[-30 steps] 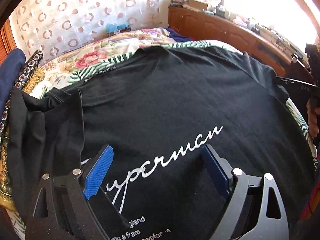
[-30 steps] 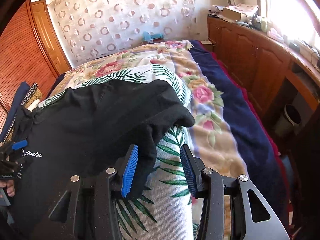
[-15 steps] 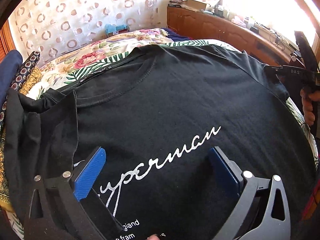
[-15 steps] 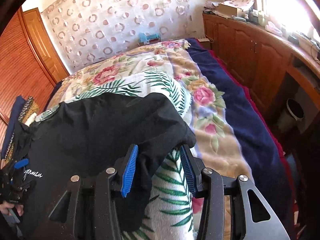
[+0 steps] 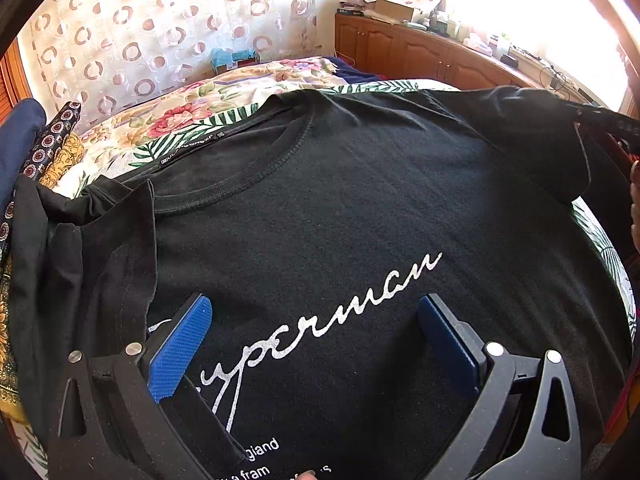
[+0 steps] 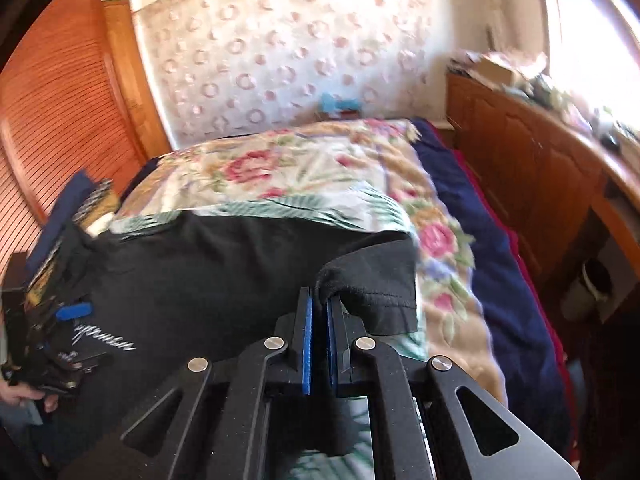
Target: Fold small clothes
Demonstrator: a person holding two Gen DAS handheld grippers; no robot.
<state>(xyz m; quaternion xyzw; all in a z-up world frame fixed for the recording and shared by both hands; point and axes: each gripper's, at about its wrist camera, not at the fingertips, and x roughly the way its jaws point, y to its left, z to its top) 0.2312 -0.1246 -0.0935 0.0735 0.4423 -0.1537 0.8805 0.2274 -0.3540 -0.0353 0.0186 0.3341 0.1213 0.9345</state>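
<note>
Right gripper (image 6: 319, 312) clamped on sleeve (image 6: 376, 284) of 1 black T-shirt (image 5: 340, 208) lettered "uperman", left gripper (image 5: 316, 336) wide apart above.

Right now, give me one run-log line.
left gripper: open over T-shirt | right gripper: shut on sleeve | fold: sleeve not yet folded in

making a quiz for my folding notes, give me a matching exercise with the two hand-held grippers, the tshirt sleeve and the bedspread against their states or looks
Column one:
1. left hand-held gripper
2. right hand-held gripper
3. right sleeve of the black T-shirt
4. bedspread

Column two:
a. floral print, lying under the shirt
b. jaws wide open over the white lettering
c. pinched and lifted off the bed
d. jaws shut on black fabric

Pairs: 1-b, 2-d, 3-c, 4-a
</note>
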